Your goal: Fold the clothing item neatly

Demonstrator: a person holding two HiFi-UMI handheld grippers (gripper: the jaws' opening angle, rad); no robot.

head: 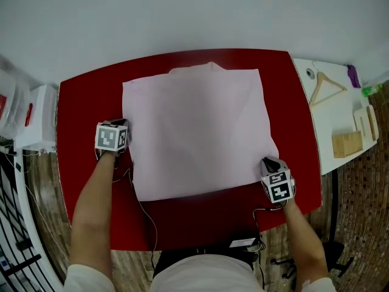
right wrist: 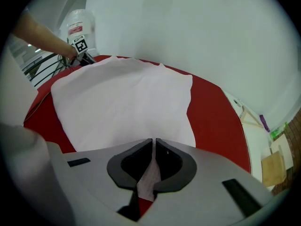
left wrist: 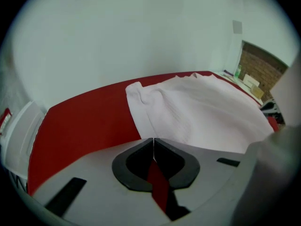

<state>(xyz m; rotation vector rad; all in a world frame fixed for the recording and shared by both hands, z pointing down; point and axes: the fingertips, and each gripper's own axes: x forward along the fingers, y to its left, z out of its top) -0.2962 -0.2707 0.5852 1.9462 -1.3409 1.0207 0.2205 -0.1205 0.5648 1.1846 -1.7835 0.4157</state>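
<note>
Right gripper [right wrist: 154, 144]: jaws pinched on near right corner of pink garment [head: 197, 129], fabric showing between them. Left gripper [left wrist: 154, 142]: jaws together, nothing between, only red worktop [head: 91, 102] behind; tips at garment's left edge. Garment flat, mid-worktop. Likely start of a fold; left must reopen and take its edge first.
</note>
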